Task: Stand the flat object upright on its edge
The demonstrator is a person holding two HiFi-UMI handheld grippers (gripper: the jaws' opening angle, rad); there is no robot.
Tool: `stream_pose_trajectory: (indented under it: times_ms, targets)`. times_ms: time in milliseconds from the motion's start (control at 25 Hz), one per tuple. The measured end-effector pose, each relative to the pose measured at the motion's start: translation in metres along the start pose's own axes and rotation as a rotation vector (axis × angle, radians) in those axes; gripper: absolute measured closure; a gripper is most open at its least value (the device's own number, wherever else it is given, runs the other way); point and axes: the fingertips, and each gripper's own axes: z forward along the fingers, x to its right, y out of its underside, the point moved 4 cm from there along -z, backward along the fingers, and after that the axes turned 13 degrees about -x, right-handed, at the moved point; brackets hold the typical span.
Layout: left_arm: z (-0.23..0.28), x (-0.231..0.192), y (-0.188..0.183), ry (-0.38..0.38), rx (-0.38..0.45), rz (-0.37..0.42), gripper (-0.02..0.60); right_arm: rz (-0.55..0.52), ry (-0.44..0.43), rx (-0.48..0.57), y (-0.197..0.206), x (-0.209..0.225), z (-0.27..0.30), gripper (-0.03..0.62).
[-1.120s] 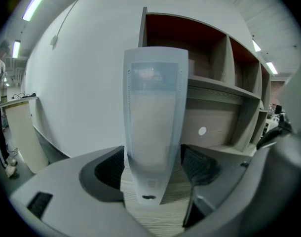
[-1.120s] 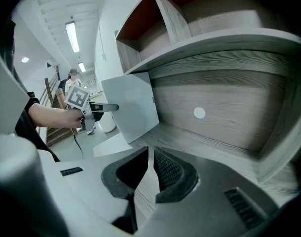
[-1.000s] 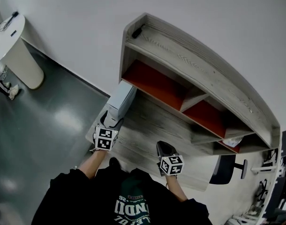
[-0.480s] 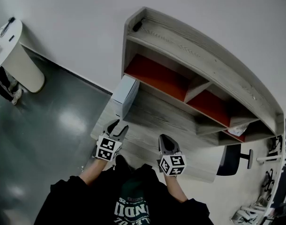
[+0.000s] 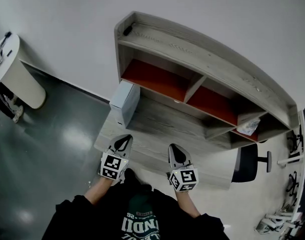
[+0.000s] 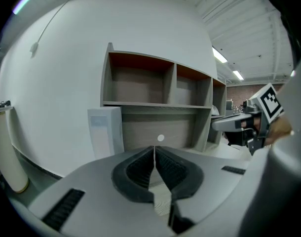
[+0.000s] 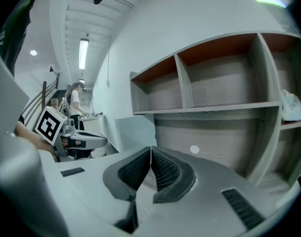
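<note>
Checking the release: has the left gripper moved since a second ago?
Yes. The left gripper has drawn back from the upright white rectangular box toward the front edge of the grey wooden desk, jaws shut, empty.

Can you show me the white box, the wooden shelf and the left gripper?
white box (image 6: pixel 106 132): left gripper view, on its front face.
wooden shelf (image 5: pixel 202 46): head view, on its top board.
left gripper (image 5: pixel 126 138): head view, at its shut jaw tips.
</note>
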Motion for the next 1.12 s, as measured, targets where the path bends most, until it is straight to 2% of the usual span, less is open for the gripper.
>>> stream_pose_trajectory:
  times_ms: [240, 560, 1120]
  targets:
    - [-0.022, 0.025, -0.003, 0.023, 0.010, -0.012, 0.563, 0.009, -0.025, -0.004, 0.012, -0.008, -0.021, 0.559]
    - [-0.040, 0.039, 0.005, 0.005, -0.011, -0.028, 0.563, 0.016, -0.067, 0.014, 0.023, -0.025, -0.044, 0.559]
    - [-0.057, 0.055, 0.012, 0.018, -0.016, -0.027, 0.563, 0.022, -0.070, 0.015, 0.033, -0.034, -0.067, 0.559]
